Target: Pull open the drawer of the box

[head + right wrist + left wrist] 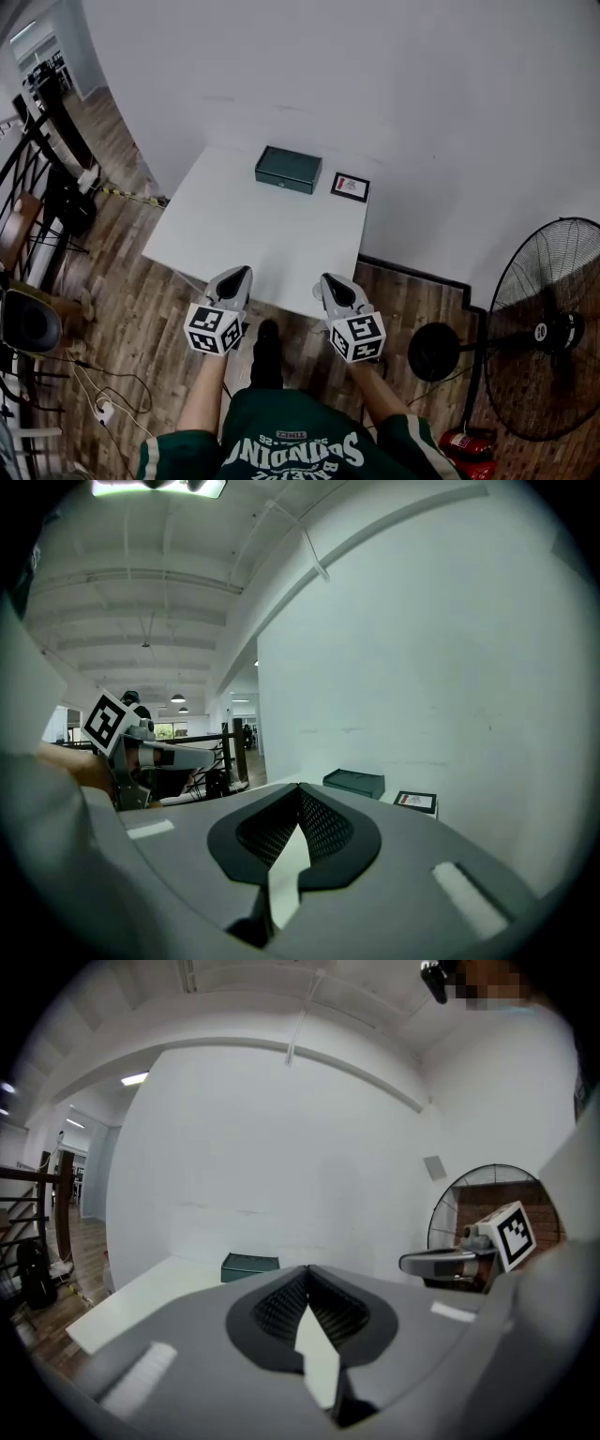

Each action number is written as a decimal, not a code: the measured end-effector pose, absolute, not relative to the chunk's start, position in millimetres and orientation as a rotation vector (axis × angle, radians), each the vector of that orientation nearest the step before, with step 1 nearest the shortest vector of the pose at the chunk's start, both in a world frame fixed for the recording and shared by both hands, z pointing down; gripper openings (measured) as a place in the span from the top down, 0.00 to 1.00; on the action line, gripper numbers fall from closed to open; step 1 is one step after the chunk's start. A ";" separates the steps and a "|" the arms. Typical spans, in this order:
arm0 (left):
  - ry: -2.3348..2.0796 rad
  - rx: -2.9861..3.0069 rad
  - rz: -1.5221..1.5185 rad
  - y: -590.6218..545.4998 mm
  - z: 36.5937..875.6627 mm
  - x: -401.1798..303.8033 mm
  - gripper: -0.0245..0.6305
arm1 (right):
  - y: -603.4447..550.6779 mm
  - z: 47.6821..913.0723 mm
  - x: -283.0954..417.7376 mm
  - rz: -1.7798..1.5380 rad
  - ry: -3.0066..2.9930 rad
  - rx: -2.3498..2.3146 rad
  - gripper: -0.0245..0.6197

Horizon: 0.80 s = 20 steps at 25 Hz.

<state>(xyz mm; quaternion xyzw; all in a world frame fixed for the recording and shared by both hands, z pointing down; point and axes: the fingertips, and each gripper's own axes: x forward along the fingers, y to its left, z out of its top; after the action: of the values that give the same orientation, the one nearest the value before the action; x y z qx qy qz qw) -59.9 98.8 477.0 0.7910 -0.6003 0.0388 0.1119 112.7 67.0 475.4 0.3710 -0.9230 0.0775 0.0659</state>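
A dark green box point(288, 170) lies near the far edge of the white table point(253, 234), its drawer closed as far as I can see. It shows small in the left gripper view point(249, 1265) and in the right gripper view point(353, 783). My left gripper point(239, 274) hovers over the table's near edge, shut and empty, its tips point(307, 1269) meeting. My right gripper point(328, 281) is beside it, also shut with nothing held, jaws point(298, 788) together. Both are far short of the box.
A small black-framed card point(350, 187) lies right of the box. A standing fan point(553, 330) is on the floor to the right, with a red extinguisher point(464, 448) near it. A stair railing point(37, 159) and chairs stand at left. A white wall is behind the table.
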 end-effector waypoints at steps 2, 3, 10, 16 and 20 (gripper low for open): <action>-1.744 2.337 0.120 72.9 478.4 -71.4 0.88 | 45.8 474.3 99.5 0.228 -2.783 1.136 0.96; -1.732 2.345 0.126 58.2 479.4 -77.3 0.88 | 33.9 473.8 92.7 0.225 -2.781 1.146 0.96; -1.649 2.419 0.204 -45.7 478.7 -118.3 0.88 | -54.4 473.4 48.4 0.257 -2.733 1.232 0.96; -1.556 2.458 0.211 -117.4 483.5 -144.3 0.88 | -115.4 472.3 14.7 0.256 -2.686 1.302 0.96; -1.503 2.482 0.221 -150.2 489.5 -151.6 0.88 | -144.4 473.8 2.9 0.261 -2.662 1.346 0.96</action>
<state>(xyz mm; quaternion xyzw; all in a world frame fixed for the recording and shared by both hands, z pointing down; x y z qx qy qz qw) -151.6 -150.2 489.5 0.8472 -0.5130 0.0755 0.1156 2.9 -144.4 473.8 0.4484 -0.8866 0.0868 0.0736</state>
